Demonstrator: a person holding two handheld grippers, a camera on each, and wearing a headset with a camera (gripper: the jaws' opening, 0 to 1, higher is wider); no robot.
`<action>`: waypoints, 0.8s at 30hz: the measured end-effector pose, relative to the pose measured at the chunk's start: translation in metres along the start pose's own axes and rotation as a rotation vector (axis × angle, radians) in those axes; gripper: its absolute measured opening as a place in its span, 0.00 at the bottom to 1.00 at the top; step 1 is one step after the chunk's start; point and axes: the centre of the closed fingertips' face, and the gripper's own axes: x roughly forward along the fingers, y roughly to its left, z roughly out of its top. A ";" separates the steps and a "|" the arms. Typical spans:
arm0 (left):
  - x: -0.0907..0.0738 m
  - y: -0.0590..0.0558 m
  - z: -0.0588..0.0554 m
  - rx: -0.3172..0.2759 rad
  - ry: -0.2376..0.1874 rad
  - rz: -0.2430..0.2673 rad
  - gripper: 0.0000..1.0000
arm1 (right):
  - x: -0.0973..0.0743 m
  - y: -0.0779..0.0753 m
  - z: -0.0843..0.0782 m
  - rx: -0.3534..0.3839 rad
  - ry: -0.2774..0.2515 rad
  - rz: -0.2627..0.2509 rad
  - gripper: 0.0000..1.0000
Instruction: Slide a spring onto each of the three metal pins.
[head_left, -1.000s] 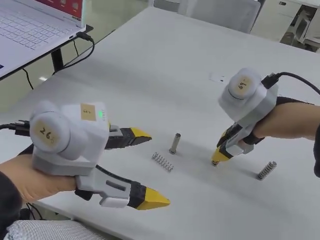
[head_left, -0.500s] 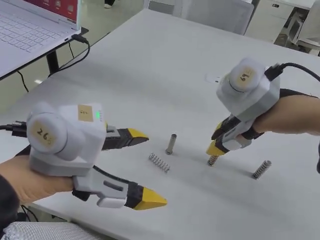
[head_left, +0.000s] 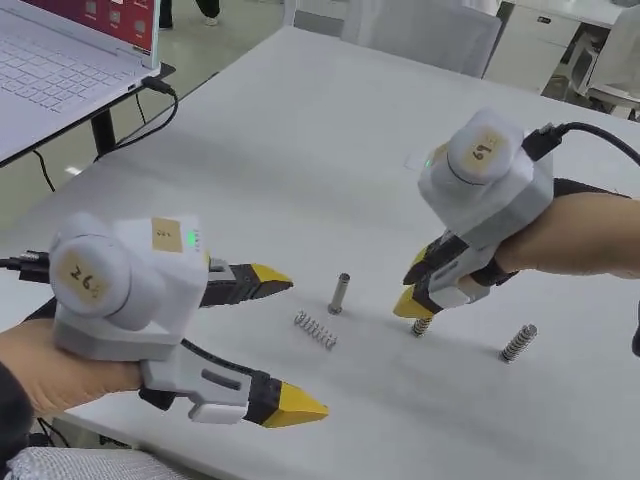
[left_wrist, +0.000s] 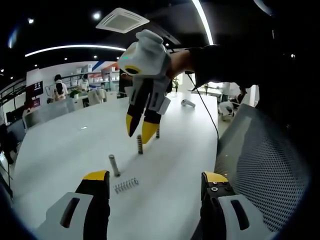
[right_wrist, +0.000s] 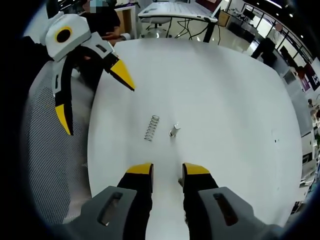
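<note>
Left gripper (head_left: 305, 347) at near left, jaws spread wide, holding nothing. Just right of its tips: loose spring (head_left: 314, 329) flat on white table (head_left: 300, 150). Next over, bare metal pin (head_left: 340, 293), upright. Then right gripper (head_left: 412, 300) pointed down, jaws a narrow gap apart, clamped on nothing, tips just above sprung pin (head_left: 422, 325). Far right, second sprung pin (head_left: 518, 342), apart from both grippers.

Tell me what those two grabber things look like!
Both the left gripper and the right gripper have chunky white-grey bodies, black jaws and pointy yellow tips. Each carries a round tan sticker with a handwritten number, and a small green light. A black cable plugs into the right one.
</note>
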 end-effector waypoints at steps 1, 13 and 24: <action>0.000 0.000 0.000 0.000 0.000 0.000 0.71 | 0.000 0.002 0.002 -0.001 -0.003 0.003 0.21; -0.006 0.002 -0.001 0.000 -0.001 0.013 0.71 | 0.021 0.018 0.019 0.008 -0.033 0.039 0.20; -0.009 0.003 -0.004 -0.007 0.001 0.019 0.71 | 0.048 0.021 0.023 0.092 -0.057 0.052 0.18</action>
